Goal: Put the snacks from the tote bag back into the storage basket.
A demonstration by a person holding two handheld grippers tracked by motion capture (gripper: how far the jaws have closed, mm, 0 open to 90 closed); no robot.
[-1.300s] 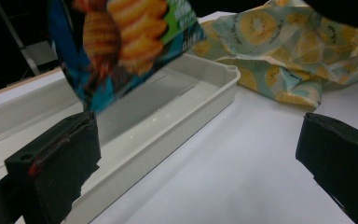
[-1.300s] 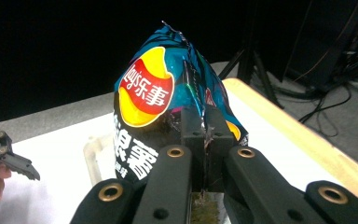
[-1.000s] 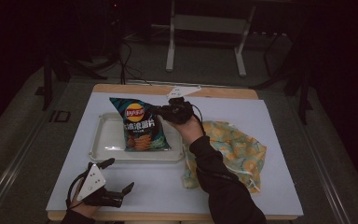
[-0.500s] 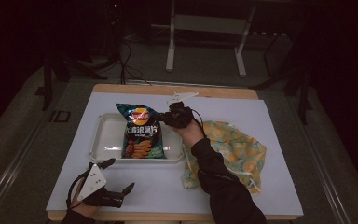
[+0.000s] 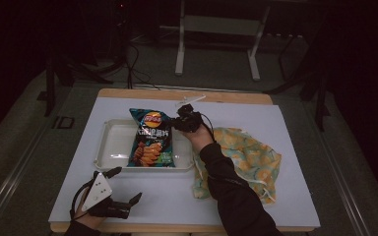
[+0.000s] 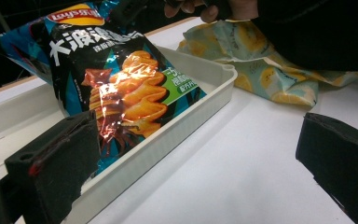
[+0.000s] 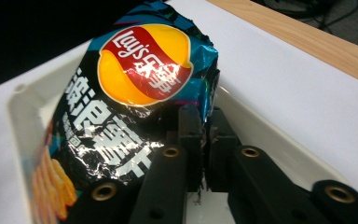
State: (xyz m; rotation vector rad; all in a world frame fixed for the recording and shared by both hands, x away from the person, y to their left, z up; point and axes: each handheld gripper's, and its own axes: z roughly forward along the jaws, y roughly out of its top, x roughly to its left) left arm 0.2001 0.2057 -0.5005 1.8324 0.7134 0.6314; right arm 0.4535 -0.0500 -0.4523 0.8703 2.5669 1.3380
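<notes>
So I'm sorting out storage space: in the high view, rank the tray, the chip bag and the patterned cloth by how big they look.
1. White tray, largest.
2. Patterned cloth, close to it; the sleeve hides part, so unsure.
3. Chip bag, clearly smallest.

Tray (image 5: 109,147) mid-table; chip bag (image 5: 151,139) in tray's right half, top over far rim. Cloth (image 5: 248,157) right of tray. Right gripper (image 5: 176,121) at bag's right edge; left gripper (image 5: 126,185) before tray.
</notes>
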